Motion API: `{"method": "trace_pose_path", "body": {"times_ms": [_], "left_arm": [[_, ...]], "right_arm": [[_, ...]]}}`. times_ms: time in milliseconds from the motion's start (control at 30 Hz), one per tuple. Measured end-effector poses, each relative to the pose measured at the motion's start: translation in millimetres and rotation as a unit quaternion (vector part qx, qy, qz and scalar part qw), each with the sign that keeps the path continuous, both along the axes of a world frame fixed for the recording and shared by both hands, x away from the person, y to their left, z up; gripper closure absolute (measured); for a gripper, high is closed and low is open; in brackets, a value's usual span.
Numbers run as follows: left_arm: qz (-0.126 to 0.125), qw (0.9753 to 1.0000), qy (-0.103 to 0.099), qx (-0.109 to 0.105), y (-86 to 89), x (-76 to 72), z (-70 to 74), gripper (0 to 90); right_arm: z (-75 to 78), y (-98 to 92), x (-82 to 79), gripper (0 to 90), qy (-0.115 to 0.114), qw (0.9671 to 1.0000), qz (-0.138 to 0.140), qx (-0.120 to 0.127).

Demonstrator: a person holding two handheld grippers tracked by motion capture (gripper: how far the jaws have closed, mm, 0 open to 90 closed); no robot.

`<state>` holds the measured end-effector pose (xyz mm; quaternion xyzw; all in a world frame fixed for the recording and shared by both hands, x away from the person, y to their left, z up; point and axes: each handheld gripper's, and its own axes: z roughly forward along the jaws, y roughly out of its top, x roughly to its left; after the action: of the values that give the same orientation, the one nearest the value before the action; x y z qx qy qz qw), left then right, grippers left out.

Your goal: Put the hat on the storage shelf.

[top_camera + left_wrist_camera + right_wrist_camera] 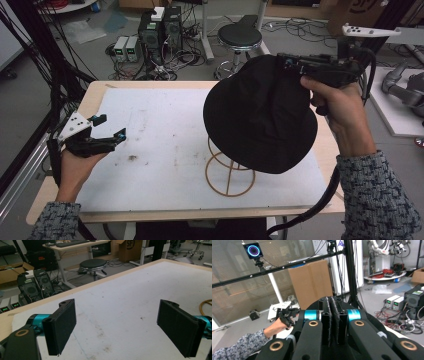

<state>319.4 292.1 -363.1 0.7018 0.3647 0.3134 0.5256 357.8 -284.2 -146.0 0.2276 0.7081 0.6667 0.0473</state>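
A black bucket hat (260, 115) hangs above the right half of the table, held by its top edge in my right gripper (286, 61), which is shut on it. In the right gripper view the jaws stand pressed together on the black hat cloth (372, 322). Below the hat stands a tan wire hat stand (227, 170), its ring base on the white mat (150, 150); the hat covers its top. My left gripper (111, 127) is held open and empty over the mat's left edge. Its two pads (62, 327) stand wide apart in the left gripper view, with a bit of the stand (205, 306) at right.
The wooden table (95, 92) carries the white mat, which has a few dark smudges. Behind the table stand a black stool (240, 36), computer towers (160, 27) and tangled cables on the floor. A white side table (400, 105) with a robot arm is at the right.
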Motion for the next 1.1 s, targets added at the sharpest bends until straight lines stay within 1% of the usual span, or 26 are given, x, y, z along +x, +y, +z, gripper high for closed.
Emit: {"method": "trace_pose_path", "body": {"times_ms": [167,267,567,800,900,1100], "left_arm": [[0.000,1.0000,0.001,0.000,-0.5,-0.1,0.0,16.1],[0.000,1.0000,0.001,0.000,-0.8,0.0,-0.1,16.1],[0.000,1.0000,0.001,0.000,-0.7,-0.3,0.3,16.2],[0.000,1.0000,0.000,0.000,-0.3,-0.2,0.2,16.2],[0.000,1.0000,0.000,0.000,0.0,-0.3,0.3,16.2],[0.000,1.0000,0.001,0.000,0.0,-0.2,0.0,16.2]], "right_arm": [[-8.0,5.4,-2.9,88.1,0.008,0.9999,0.013,-0.003],[-11.5,9.1,-4.7,88.1,0.010,0.9997,0.022,0.000],[-23.5,24.2,-11.1,88.1,0.013,0.9986,0.050,-0.003],[-36.5,33.0,-11.9,88.0,0.020,0.9978,0.063,-0.007],[-41.9,34.7,-11.4,88.0,0.023,0.9976,0.064,-0.007],[-57.0,36.3,-8.6,88.0,0.039,0.9970,0.067,-0.008]]}}
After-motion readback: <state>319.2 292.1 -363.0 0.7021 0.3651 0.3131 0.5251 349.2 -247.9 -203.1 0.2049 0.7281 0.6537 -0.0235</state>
